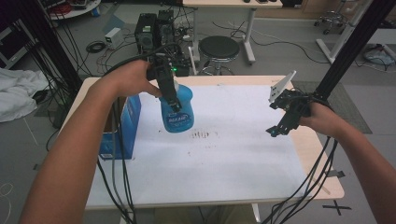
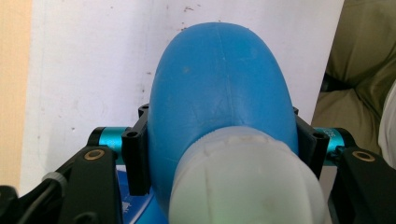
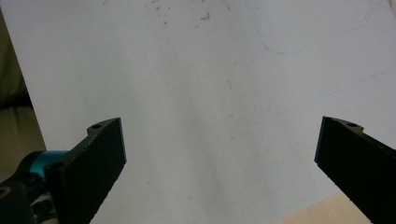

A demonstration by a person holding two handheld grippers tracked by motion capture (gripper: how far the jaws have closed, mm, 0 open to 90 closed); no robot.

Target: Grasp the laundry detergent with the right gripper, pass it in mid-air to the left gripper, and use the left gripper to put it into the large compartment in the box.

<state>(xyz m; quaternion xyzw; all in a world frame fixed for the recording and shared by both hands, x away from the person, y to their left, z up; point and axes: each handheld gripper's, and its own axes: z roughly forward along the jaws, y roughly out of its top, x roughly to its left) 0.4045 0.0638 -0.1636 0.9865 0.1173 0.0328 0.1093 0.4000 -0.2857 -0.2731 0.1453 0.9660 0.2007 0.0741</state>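
Blue bottle, black tongs, white sheet.

The bottle (image 1: 177,109) in my left tongs (image 1: 173,100) is bright blue with a band of white lettering, and in the left gripper view its cap (image 2: 245,179) is a milky, frosted white. Both tongs are black with turquoise metal fittings and brass-coloured screws; my right tongs (image 1: 280,122) carry a pale grey plate. The sheet (image 1: 224,154) on the tabletop (image 1: 322,154) is white, speckled with small brown marks near its centre and faint blue pen lines. The tabletop rim is light wood, and the box (image 1: 126,123) at 9 o'clock is blue.
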